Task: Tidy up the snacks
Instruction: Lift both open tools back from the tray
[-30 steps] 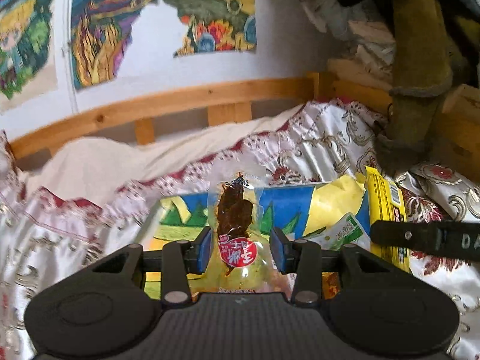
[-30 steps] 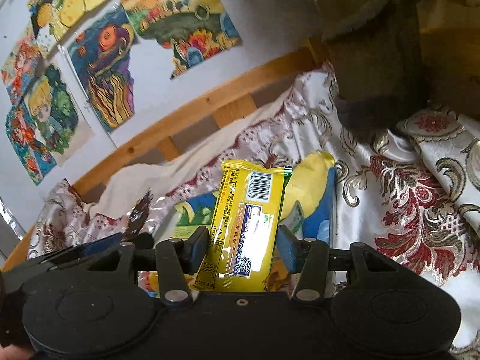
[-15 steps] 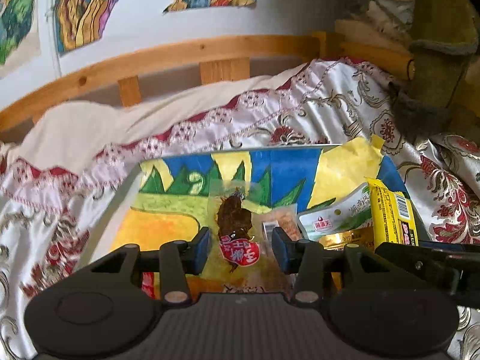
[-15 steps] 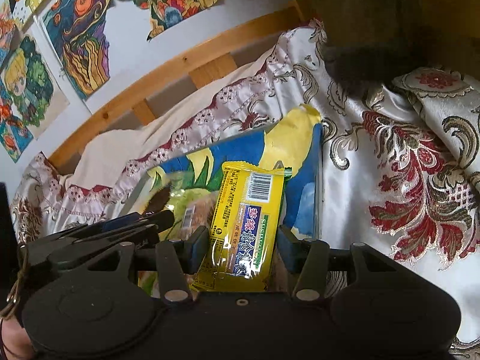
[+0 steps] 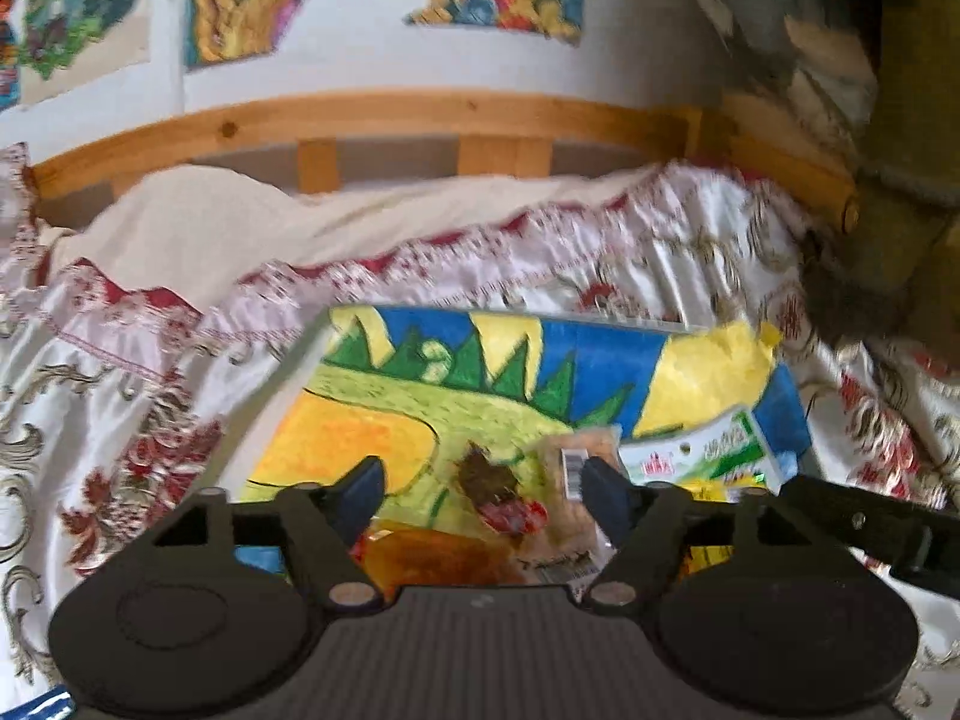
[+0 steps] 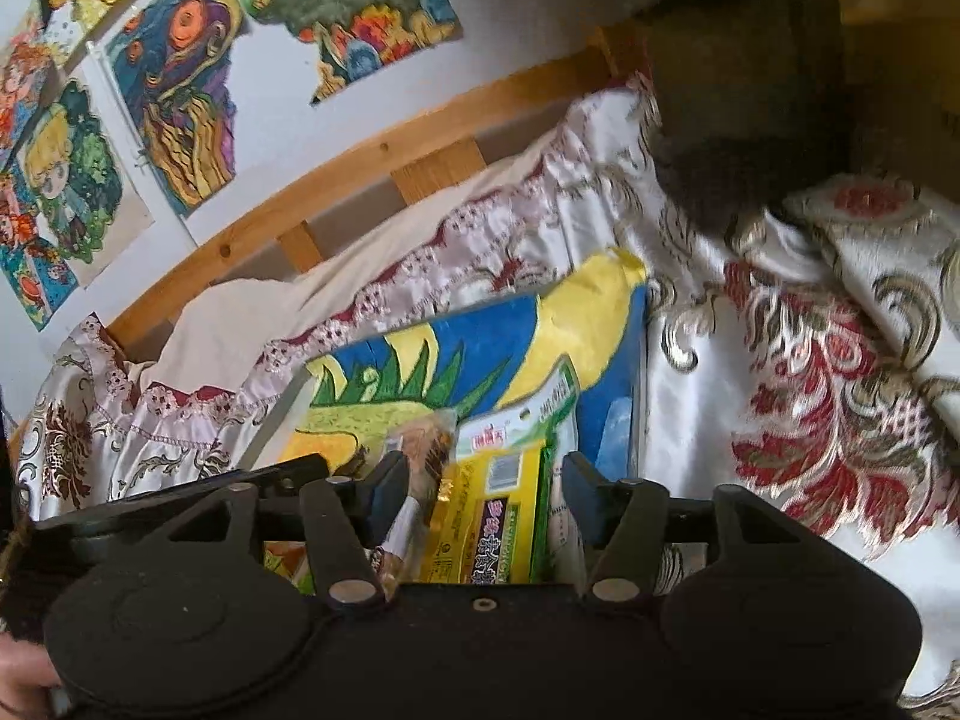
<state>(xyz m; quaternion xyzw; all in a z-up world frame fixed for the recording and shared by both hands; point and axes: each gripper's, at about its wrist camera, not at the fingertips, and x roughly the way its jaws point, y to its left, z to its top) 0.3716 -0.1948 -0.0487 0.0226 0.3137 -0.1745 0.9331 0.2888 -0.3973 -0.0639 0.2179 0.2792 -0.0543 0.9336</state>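
A box (image 5: 600,354) painted in blue, yellow and green lies on the bedspread and holds several snack packets. My left gripper (image 5: 483,489) hangs over it. Its jaws are opening, and the clear packet of dark dried meat (image 5: 498,489) lies loose between them, touched by neither pad. In the right wrist view my right gripper (image 6: 483,483) is over the same box (image 6: 624,360), jaws also opening. The yellow snack bar (image 6: 486,522) rests between them, free of the pads, on a white and green packet (image 6: 528,420). That white and green packet (image 5: 708,450) also shows in the left view.
A satin bedspread (image 6: 810,372) with red and gold flowers surrounds the box. Behind it run a wooden bed rail (image 5: 420,120) and a wall with coloured drawings (image 6: 180,78). Dark olive fabric (image 6: 750,90) hangs at the back right. The two grippers sit close side by side.
Both grippers came down onto the painted box and spread their jaws. The dried meat packet and the yellow bar left the pads and now lie in the box.
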